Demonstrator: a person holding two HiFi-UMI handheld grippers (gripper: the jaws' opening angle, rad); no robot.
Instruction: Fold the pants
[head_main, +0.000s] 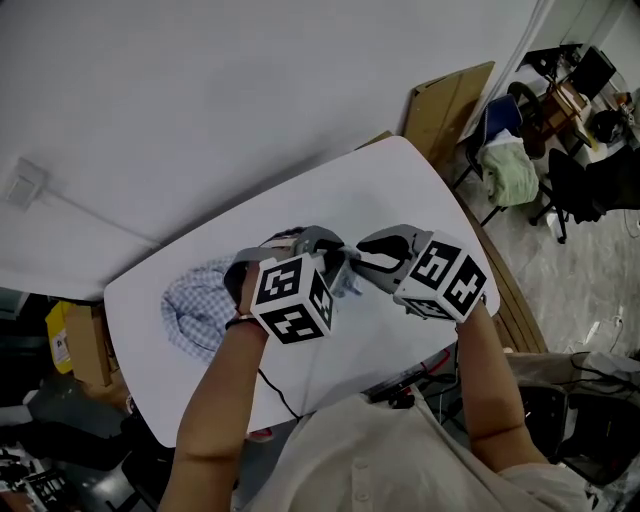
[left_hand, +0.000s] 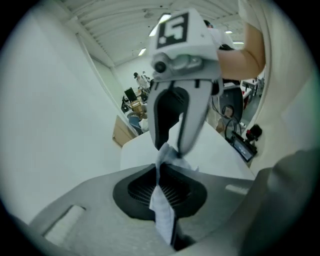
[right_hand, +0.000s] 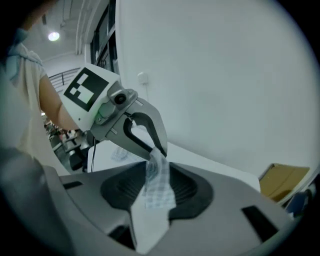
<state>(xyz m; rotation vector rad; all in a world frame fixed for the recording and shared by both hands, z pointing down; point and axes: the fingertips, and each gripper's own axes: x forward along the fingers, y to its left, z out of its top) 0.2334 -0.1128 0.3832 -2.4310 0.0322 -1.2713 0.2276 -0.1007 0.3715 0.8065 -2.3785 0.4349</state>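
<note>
Both grippers are nose to nose over the middle of the table (head_main: 400, 190), and the short run of checked cloth between them is what matters here. The left gripper (head_main: 338, 262) is clamped tight on a thin strip of the pants (head_main: 200, 305); its own view shows the cloth edge-on, pinched between the pads. The right gripper (head_main: 362, 262) has its jaws a little apart. The cloth lies wider and looser between them, so that grip looks slack.

In the head view, the bulk of the pants sits on the table at centre left, down and left of the tips. The lifted strip runs from there up toward the centre, along the line joining the two grippers. The left hand is plainly the nearer one to the pile, so it looks best placed to carry the fold.

The left marker cube and forearm cover much of the pile. Which part of the pants is pinched, hem or waistband, can't be made out, nor how many folds are in.
</note>
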